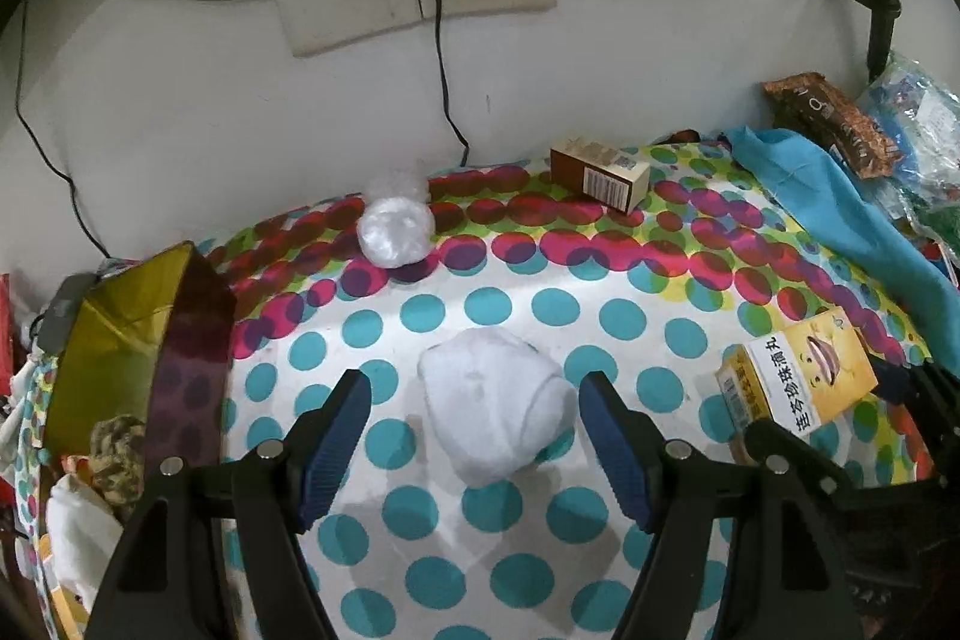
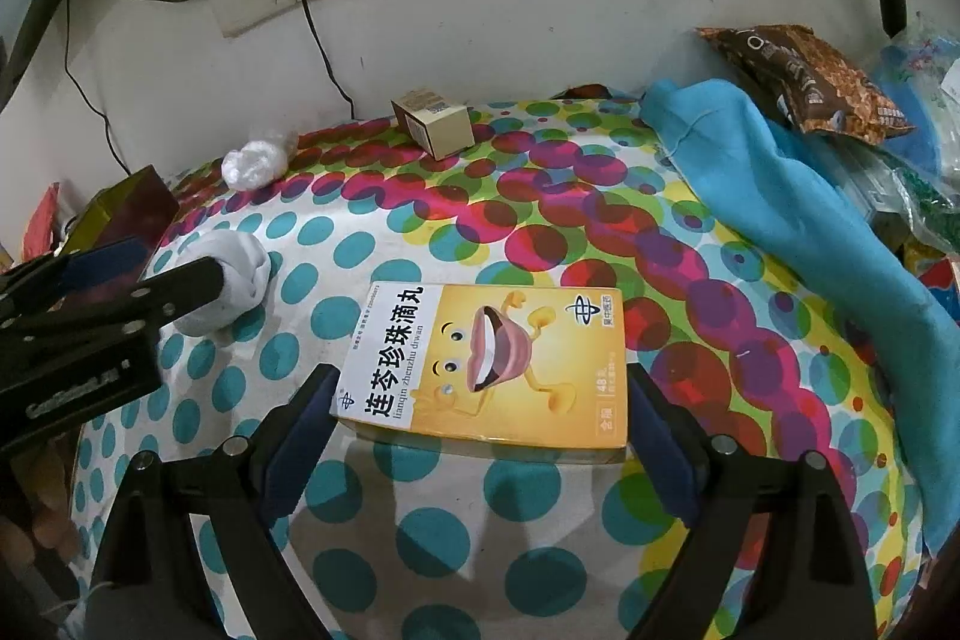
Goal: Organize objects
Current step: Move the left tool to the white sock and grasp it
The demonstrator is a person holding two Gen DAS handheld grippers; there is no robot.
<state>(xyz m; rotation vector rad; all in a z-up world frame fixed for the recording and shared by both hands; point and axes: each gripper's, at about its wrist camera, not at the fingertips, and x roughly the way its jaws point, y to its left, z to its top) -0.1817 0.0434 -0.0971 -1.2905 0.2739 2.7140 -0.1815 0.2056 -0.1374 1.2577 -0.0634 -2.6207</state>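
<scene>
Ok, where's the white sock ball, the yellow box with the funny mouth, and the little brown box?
white sock ball (image 1: 495,403), left wrist view, its rounded top.
yellow medicine box (image 2: 510,358), right wrist view, the cartoon mouth.
small brown box (image 1: 600,172), left wrist view, its long side.

Black plastic grippers, ribbed blue fingers (image 1: 336,436) (silver screws at the joints).

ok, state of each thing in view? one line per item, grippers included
left gripper: open, straddling the white rolled sock, pads clear
white rolled sock: balled, on the dotted cloth
right gripper: open, either side of the yellow medicine box
yellow medicine box: closed, lying flat, face up
brown carton: closed, on its side
plastic wad: crumpled, near the wall
blue cloth: rumpled, unfolded
</scene>
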